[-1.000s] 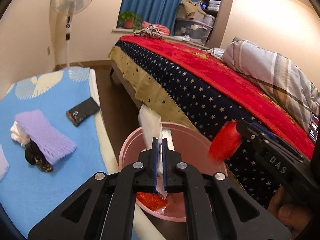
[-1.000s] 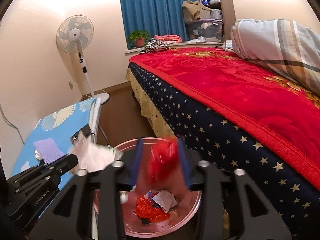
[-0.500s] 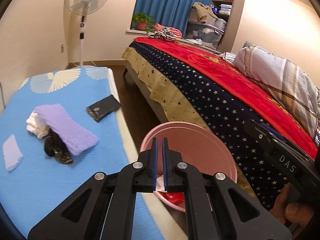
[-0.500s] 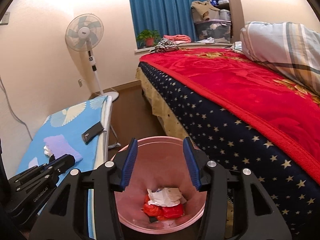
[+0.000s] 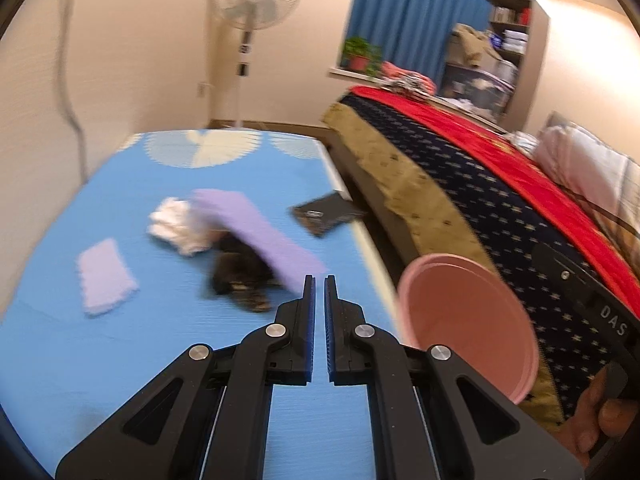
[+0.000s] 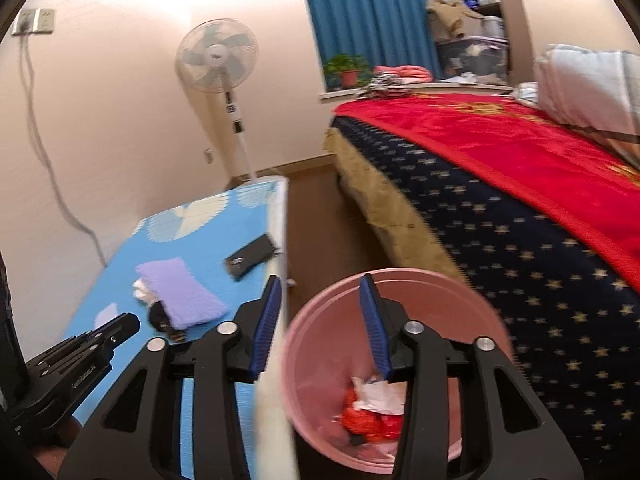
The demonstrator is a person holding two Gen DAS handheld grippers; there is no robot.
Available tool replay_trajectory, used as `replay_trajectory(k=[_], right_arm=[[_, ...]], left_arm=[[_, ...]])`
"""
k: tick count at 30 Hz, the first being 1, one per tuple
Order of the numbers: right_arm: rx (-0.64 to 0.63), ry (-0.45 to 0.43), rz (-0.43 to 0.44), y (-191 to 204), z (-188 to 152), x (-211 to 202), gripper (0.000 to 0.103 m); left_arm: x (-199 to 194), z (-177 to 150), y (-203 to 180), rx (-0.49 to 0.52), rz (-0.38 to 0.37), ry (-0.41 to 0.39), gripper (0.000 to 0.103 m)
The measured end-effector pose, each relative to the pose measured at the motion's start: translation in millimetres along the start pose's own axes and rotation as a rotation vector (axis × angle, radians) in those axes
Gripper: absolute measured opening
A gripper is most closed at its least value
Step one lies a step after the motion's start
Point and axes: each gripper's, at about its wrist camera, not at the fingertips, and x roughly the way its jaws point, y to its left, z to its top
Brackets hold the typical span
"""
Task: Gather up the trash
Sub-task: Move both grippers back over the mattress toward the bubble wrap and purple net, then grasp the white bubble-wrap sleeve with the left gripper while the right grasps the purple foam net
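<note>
Left wrist view first: the left gripper (image 5: 319,292) has its blue pads almost pressed together, just a thin slit between them, nothing pinched. It's hanging over the blue mat (image 5: 60,340), and the leftover trash is straight ahead and slightly left of the fingertips: a long purple foam strip (image 5: 256,232) running diagonally, near end just past the tips, far end up-left, draped over a dark wrapper (image 5: 240,280) with a white crumpled tissue (image 5: 176,226) beside it. A small purple scrap (image 5: 105,276) lies further left, and a black packet (image 5: 326,214) sits near the mat's right edge. The pink bin (image 5: 472,320) is off to the right, on the floor by the bed.

Right wrist view: the right gripper (image 6: 316,320) is spread wide and empty, straddling the mat edge and the bin rim, with red and white scraps (image 6: 372,408) already inside. The pile is off to its left.

So my guess is the left one's nearer, and its pads need to open before grabbing across that strip.
</note>
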Motion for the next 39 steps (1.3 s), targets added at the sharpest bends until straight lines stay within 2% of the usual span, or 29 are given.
replay_trajectory(k=[2, 9, 19, 20, 22, 23, 31, 33, 39], right_arm=[[-0.014, 0.007, 0.043, 15, -2, 8, 0.036], [-0.084, 0.034, 0.163, 68, -7, 36, 0.035], [-0.182, 0.09, 0.234, 115, -21, 75, 0.038], [-0.19, 0.095, 0.231, 118, -23, 79, 0.039], [-0.208, 0.114, 0.236, 126, -26, 89, 0.039], [-0.217, 0.122, 0.239, 129, -27, 93, 0.039], [-0.3, 0.174, 0.205, 145, -40, 117, 0.04], [-0.307, 0.182, 0.199, 146, -41, 121, 0.038], [-0.321, 0.201, 0.197, 149, -43, 128, 0.013]], left_arm=[[-3, 0, 17, -0.032, 0.047, -0.011, 0.005], [-10, -2, 70, -0.116, 0.196, -0.034, 0.005], [-2, -11, 131, -0.263, 0.337, -0.015, 0.005], [1, -11, 133, -0.273, 0.348, -0.009, 0.008], [7, -14, 142, -0.308, 0.366, -0.002, 0.035], [9, -15, 146, -0.326, 0.369, 0.001, 0.038], [28, -15, 167, -0.404, 0.397, 0.04, 0.042], [33, -17, 171, -0.416, 0.398, 0.062, 0.042], [42, -19, 175, -0.428, 0.387, 0.095, 0.042]])
